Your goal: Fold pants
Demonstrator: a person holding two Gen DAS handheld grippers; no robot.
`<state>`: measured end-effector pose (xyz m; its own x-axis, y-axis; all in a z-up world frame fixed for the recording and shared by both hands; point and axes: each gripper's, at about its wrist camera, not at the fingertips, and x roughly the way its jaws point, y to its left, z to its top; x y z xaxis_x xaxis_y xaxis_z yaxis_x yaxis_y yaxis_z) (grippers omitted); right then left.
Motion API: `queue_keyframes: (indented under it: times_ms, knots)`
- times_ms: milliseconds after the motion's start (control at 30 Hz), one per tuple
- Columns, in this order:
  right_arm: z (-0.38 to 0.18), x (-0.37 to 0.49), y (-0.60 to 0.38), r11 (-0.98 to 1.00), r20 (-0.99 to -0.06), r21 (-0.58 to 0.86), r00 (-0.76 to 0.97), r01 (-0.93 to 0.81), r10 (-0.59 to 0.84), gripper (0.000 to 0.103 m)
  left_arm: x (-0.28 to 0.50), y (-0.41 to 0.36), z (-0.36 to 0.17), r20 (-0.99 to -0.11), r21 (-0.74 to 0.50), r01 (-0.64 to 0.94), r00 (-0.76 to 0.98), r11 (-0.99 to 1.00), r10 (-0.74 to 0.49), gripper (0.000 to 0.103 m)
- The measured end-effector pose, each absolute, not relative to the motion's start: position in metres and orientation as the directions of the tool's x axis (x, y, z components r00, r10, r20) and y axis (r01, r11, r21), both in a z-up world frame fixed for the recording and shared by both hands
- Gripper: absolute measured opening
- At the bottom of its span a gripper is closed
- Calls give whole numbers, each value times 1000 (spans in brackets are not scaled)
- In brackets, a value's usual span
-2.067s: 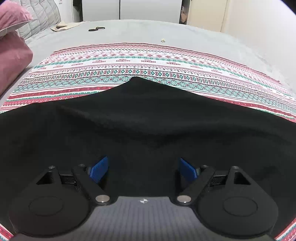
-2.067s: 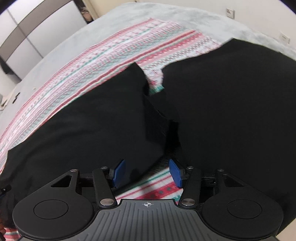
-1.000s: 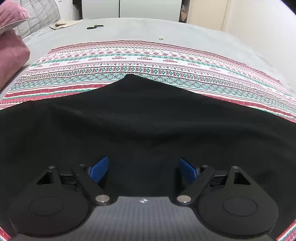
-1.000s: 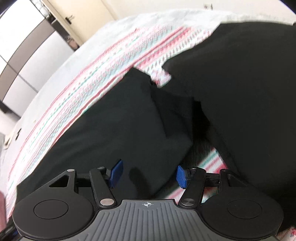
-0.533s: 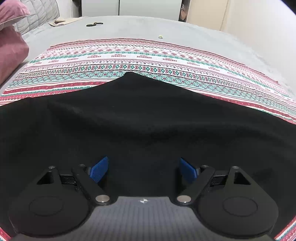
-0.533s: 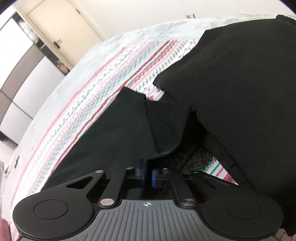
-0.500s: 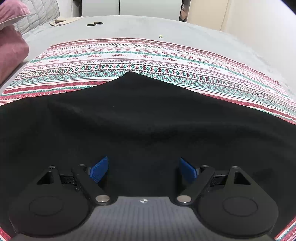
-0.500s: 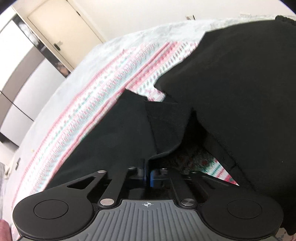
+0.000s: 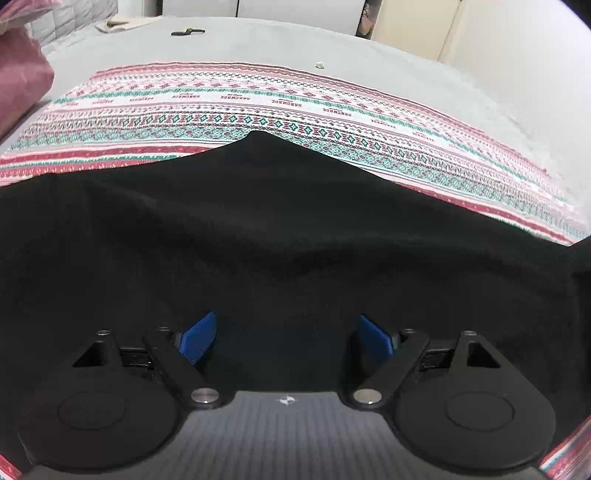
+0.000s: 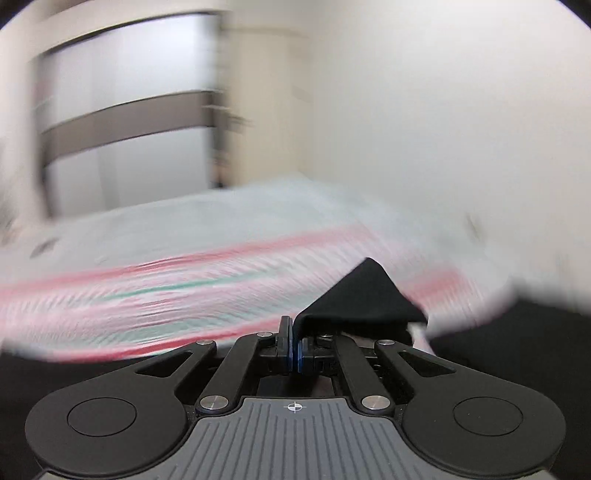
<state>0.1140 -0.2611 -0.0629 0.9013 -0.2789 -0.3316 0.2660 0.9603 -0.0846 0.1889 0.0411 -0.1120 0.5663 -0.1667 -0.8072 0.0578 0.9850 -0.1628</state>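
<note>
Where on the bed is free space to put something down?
The grey bedspread beyond the patterned cloth is bare, except for a small dark object and a crumb. The cloth's far stripes are free too. Near the grippers, the black pants cover everything.

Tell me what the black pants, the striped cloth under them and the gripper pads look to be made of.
Black pants: soft matte knit, likely cotton or fleece; no sheen, limp folds.
Striped cloth: thin woven or printed fabric, lying flat with crisp patterns.
Pads of the left gripper: blue, ribbed, probably rubber or soft plastic.
</note>
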Motion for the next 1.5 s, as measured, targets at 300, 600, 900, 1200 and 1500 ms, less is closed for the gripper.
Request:
queue_keyframes:
  times_ms: [300, 600, 900, 1200, 1500]
  knots:
    - [-161, 101, -48, 743, -552, -509, 827, -434, 105, 2, 192, 64, -110, -795, -279, 5, 559, 960, -235, 102]
    - [-163, 101, -46, 749, -519, -526, 850, -403, 93, 53, 197, 81, -107, -778, -400, -59, 550, 914, -305, 102]
    - [-146, 95, -38, 814, -550, -374, 813, -445, 192, 0, 193, 77, -108, -738, -509, -17, 524, 861, -426, 102]
    - [-126, 70, -29, 843, -494, -320, 835, -432, 241, 0, 194, 70, -114, -677, -634, -18, 495, 773, -544, 63]
    - [-131, 75, -29, 836, -545, -281, 796, -471, 265, 25, 191, 68, -96, -734, -452, 53, 544, 890, -405, 26]
